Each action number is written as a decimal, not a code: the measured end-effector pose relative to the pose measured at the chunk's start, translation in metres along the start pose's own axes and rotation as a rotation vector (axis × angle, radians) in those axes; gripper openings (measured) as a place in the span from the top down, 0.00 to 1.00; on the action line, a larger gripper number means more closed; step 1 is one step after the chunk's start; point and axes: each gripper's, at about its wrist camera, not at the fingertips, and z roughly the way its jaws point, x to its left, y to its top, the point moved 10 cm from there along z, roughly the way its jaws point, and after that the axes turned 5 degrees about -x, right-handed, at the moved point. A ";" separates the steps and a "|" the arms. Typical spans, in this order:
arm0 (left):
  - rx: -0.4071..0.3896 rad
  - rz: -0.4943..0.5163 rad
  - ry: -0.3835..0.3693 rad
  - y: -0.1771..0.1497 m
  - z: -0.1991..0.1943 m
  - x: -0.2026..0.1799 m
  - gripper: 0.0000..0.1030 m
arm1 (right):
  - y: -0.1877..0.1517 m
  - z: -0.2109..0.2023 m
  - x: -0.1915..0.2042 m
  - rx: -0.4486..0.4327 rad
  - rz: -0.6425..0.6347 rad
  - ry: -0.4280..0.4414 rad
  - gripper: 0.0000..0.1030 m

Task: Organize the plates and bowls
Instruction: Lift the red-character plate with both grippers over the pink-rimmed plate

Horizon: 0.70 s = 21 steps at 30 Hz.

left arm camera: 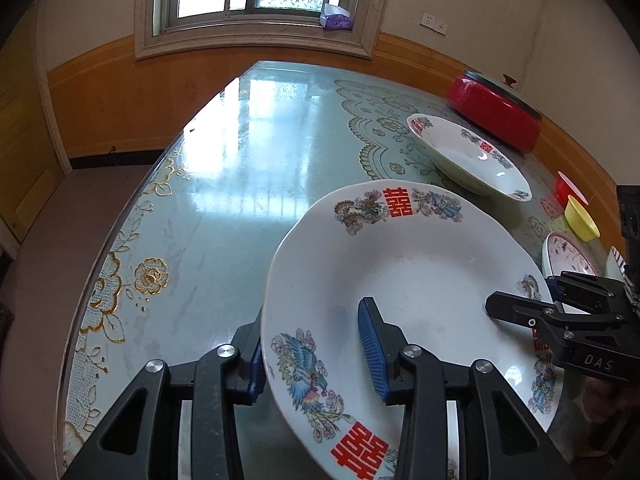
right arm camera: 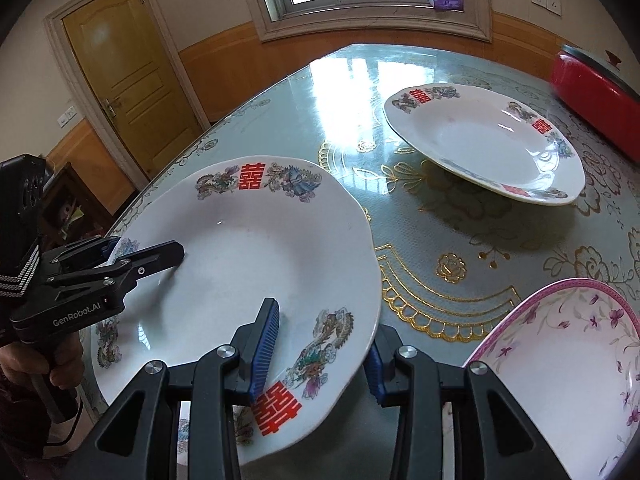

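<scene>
- At the near edge of the tabletop (right arm camera: 420,208), the phoenix plate (right arm camera: 248,264) sat tilted, its rim caught from two opposite sides.
- The left tongs (left arm camera: 316,356) straddled the plate's left rim, one blue pad under the plate and one over the inner face; the pads looked closed on the rim, though the underside contact was hidden.
- The right tongs (right arm camera: 320,356) straddled the opposite rim the same way, narrow and seemingly clamped on it.
- A two-sided hold probably suited so broad and shallow a plate, keeping it from tipping out of a single pinch.
- A matching second plate (right arm camera: 484,140) rested further in, toward the far right of the tabletop, well apart from the held one; judged from the task, it was the likely stacking target.
- A pink-rimmed floral bowl (right arm camera: 568,360) stood just beside the right tongs at the near right edge.
- In the left wrist view, a yellow bowl (left arm camera: 582,218) and a red bowl (left arm camera: 568,188) sat along the right edge, still unsorted.
- A red lidded pot (left arm camera: 494,114) stood at the far right corner, out of the way.
</scene>
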 end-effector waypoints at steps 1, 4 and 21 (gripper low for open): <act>0.000 -0.008 -0.003 -0.001 -0.001 0.001 0.62 | 0.000 0.000 0.000 0.001 0.002 0.002 0.63; 0.004 -0.017 -0.003 -0.002 -0.003 0.000 0.63 | 0.001 0.001 -0.002 0.015 0.007 0.002 0.61; -0.036 -0.049 0.010 -0.004 -0.007 -0.004 0.65 | 0.000 -0.004 -0.008 -0.013 0.031 -0.033 0.65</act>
